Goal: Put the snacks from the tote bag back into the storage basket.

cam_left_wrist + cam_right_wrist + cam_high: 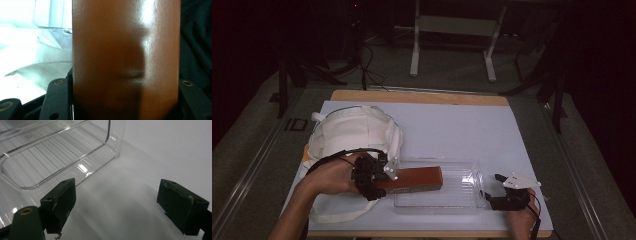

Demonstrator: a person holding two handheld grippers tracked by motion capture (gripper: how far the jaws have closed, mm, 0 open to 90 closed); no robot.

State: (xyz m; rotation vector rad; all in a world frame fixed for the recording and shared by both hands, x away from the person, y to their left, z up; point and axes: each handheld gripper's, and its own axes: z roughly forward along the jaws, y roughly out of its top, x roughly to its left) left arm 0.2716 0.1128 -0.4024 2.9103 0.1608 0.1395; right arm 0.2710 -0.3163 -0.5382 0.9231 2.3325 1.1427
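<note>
A long brown box (417, 178) lies level over the left half of a clear plastic bin (462, 195), with my left gripper (379, 177) shut on its left end. In the left gripper view the glossy brown box (125, 57) stands between both jaws, pressed on each side. My right gripper (492, 192) rests open on the white mat just right of the bin. In the right gripper view its jaws stand wide apart with nothing between its fingertips (116, 203), and the clear bin (62, 152) sits ahead at the left.
A white cloth tote bag (354, 132) lies at the left of the white mat (452, 125), behind and under my left hand. The table's wooden front edge (427, 233) runs close below both hands. Dark floor, cables and a stand's legs lie beyond.
</note>
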